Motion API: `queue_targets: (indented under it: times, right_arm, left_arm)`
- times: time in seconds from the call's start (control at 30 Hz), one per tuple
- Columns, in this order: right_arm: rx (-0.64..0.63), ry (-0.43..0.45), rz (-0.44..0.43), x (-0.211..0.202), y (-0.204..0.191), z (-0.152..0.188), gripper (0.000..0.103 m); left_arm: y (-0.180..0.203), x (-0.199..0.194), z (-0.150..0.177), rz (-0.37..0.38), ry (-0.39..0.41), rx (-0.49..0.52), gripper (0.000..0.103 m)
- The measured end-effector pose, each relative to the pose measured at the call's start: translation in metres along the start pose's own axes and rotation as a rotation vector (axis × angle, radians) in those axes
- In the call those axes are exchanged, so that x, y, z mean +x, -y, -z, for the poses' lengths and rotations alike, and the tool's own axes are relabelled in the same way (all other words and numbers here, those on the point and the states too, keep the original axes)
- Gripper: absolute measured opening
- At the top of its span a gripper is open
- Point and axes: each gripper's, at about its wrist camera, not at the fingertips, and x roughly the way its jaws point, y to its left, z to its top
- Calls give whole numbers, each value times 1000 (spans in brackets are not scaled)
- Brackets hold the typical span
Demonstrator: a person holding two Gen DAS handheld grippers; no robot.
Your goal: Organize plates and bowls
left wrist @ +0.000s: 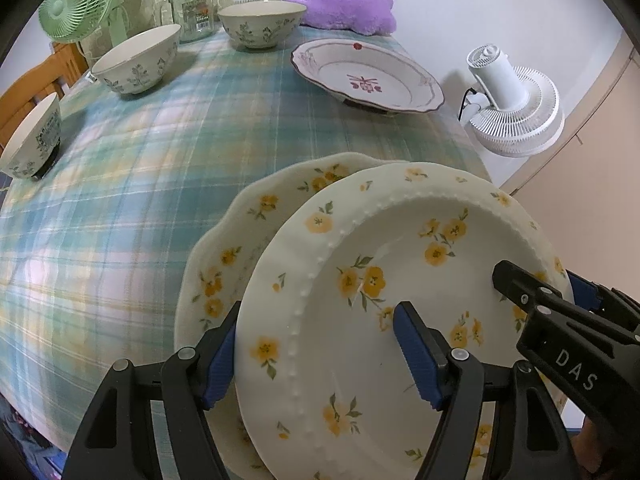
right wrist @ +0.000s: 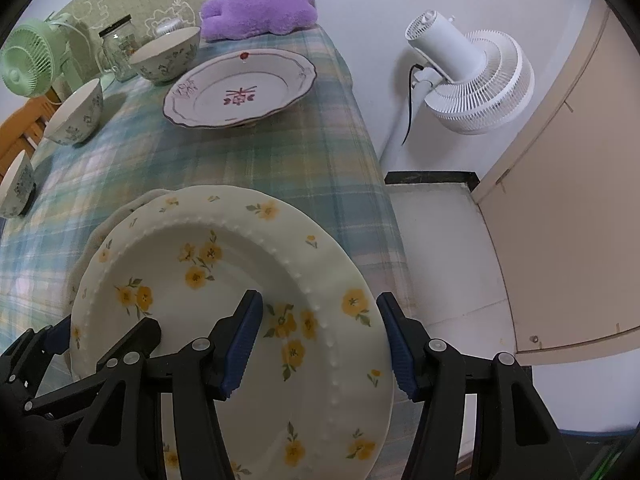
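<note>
The upper plate (left wrist: 360, 320) hides most of the scalloped plate (left wrist: 224, 264) beneath.

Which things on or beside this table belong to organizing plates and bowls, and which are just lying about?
Belong: yellow-flower plate gripped by both grippers, the plate beneath it, red-patterned plate, three bowls.
Lying about: glass jar, purple plush, green fan, white fan.

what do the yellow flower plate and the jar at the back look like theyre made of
Yellow flower plate: likely glazed ceramic, given its glossy cream surface, printed flowers and raised beaded ring.
Jar: clear glass, since the background shows through it; its dark lid could be metal or plastic.
</note>
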Motion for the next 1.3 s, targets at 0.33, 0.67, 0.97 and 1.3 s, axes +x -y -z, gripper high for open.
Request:
queue_targets:
  times: [0.33,0.67,0.97,1.3]
  right_arm:
    - [-6,-1,1,6,1,-2,60]
    - [-26,6,-12,4,0,-1,57]
    - [-34,6,-27,-3,6,1,44]
    - [-38,-4,-42,2,2,-4,44]
  left_arm:
    - [7,3,-1,-68,20,4,76]
    - [21,4,-3,-184,47,60,79]
    - [15,-8,-5,-161,41,74,78]
    - [10,-14,-6,-134,23,67,78]
